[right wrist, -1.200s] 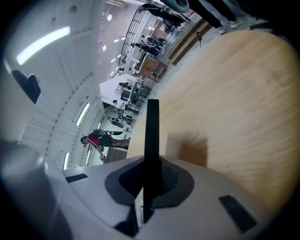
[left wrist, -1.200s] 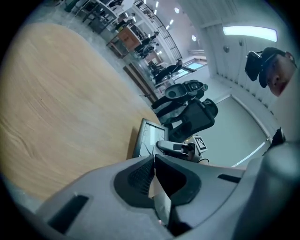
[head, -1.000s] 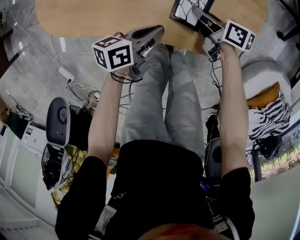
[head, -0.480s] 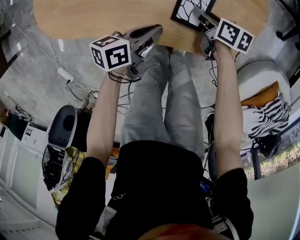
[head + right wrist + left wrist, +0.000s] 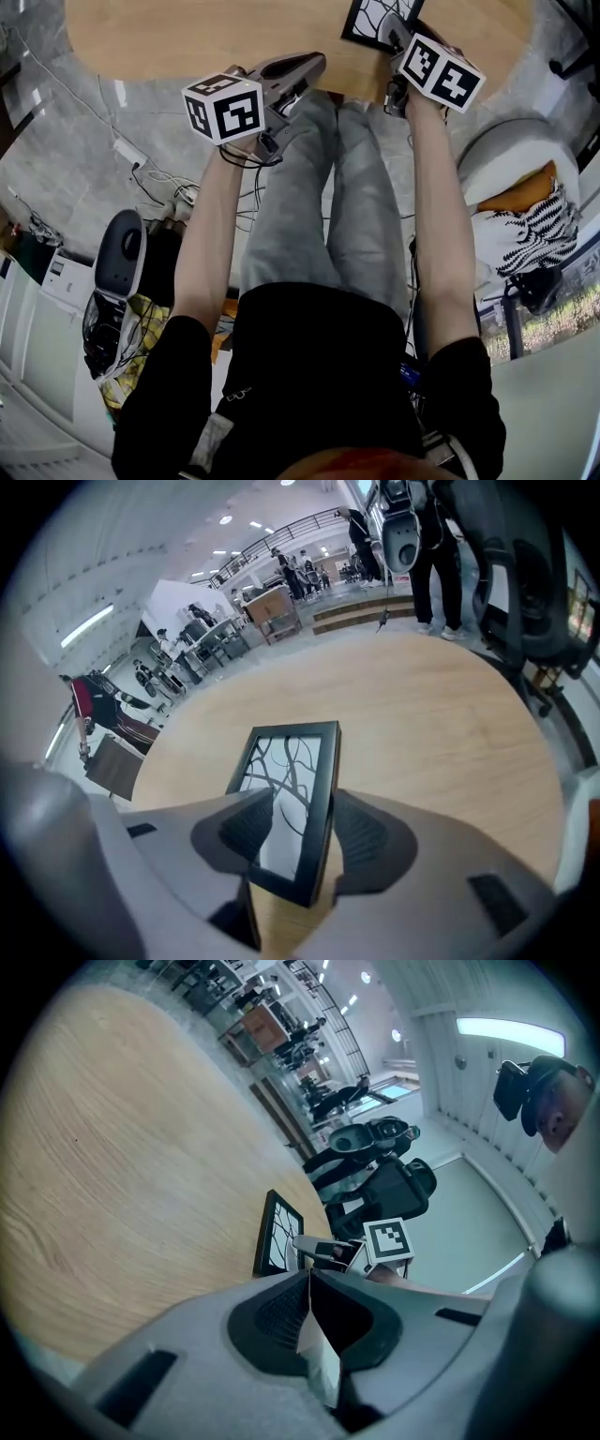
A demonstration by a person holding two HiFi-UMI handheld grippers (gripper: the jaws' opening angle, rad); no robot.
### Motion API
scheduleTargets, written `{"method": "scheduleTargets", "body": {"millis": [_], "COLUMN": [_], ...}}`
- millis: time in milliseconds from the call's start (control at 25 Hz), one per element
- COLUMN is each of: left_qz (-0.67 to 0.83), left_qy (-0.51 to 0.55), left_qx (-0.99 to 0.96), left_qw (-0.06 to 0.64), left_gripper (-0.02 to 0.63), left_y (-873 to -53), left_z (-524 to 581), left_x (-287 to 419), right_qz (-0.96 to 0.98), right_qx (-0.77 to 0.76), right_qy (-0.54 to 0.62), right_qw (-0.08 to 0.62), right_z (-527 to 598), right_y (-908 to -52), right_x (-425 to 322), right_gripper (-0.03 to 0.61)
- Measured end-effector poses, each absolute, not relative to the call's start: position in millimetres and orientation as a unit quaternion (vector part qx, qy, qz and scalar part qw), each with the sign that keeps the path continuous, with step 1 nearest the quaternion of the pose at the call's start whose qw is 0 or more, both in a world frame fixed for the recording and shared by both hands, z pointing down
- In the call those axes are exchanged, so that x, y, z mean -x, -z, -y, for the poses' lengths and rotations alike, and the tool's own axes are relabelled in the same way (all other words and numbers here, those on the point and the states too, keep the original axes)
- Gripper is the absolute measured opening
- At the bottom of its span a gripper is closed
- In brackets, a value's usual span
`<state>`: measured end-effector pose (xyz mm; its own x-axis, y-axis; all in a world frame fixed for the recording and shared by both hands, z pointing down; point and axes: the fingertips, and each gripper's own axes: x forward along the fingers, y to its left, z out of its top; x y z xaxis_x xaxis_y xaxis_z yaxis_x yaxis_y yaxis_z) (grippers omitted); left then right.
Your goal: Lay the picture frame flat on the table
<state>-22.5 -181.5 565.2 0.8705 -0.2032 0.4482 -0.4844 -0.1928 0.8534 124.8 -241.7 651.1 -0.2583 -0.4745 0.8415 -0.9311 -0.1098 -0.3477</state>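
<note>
The wooden table (image 5: 450,714) serves as the reference for all positions. The picture frame (image 5: 286,803), a black rectangular frame holding a branch-pattern print, sits on the table near its edge on the person's side, towards the right end of that edge, glass face up. Whether its back rests fully flat on the table surface cannot be determined. The right gripper (image 5: 302,808) is angled steeply down over the table at that same edge, and its jaws straddle the near end of the frame. The jaws have just been opening and now stand wide apart. The left pad is clear of the glass and the right pad stands just beside the frame's right side rail, so neither pad presses on the frame. The left gripper (image 5: 309,1274) is held at the table's near edge, well to the left of the frame, pointing across the table top at a shallow downward angle. Its jaws are together, tip against tip, with nothing between them. In the head view both forearms extend from the seated person towards the table edge, each gripper carrying its marker cube (image 5: 225,108) above the hand.
</note>
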Motion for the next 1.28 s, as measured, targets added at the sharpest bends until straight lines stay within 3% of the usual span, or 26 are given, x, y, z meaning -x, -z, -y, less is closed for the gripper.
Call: {"method": "scheduleTargets", "body": {"millis": [160, 280, 320, 680, 1080, 1280], "left_qz": [0.236, 0.267, 0.279, 0.395, 0.488, 0.505], "left_qy": [-0.114, -0.114, -0.113, -0.080, -0.012, 0.027], "left_qx": [-0.768, -0.783, -0.788, -0.810, -0.832, -0.839], "left_qw": [0.584, 0.550, 0.537, 0.425, 0.264, 0.202], "left_gripper": [0.012, 0.012, 0.012, 0.012, 0.012, 0.012], "left_y": [-560.7, -550.7, -545.3, -441.3, -224.9, -147.5], "left_z": [180.2, 188.5, 191.8, 219.8, 250.6, 242.7], "left_x": [19.7, 16.6, 15.0, 3.1, -5.4, -14.0], "right_qz": [0.626, 0.633, 0.639, 0.691, 0.741, 0.757], "right_qx": [-0.577, -0.591, -0.590, -0.578, -0.608, -0.620], "right_qy": [-0.472, -0.465, -0.465, -0.429, -0.280, -0.201], "right_qw": [0.231, 0.186, 0.165, 0.066, -0.052, -0.054], "right_z": [236.7, 232.7, 230.7, 213.0, 250.9, 237.7], "right_y": [-641.0, -619.5, -611.2, -497.0, -253.3, -161.8], "right_x": [-133.1, -140.9, -141.0, -131.0, -167.2, -187.7], "right_gripper": [0.191, 0.052, 0.032, 0.012, 0.012, 0.012]}}
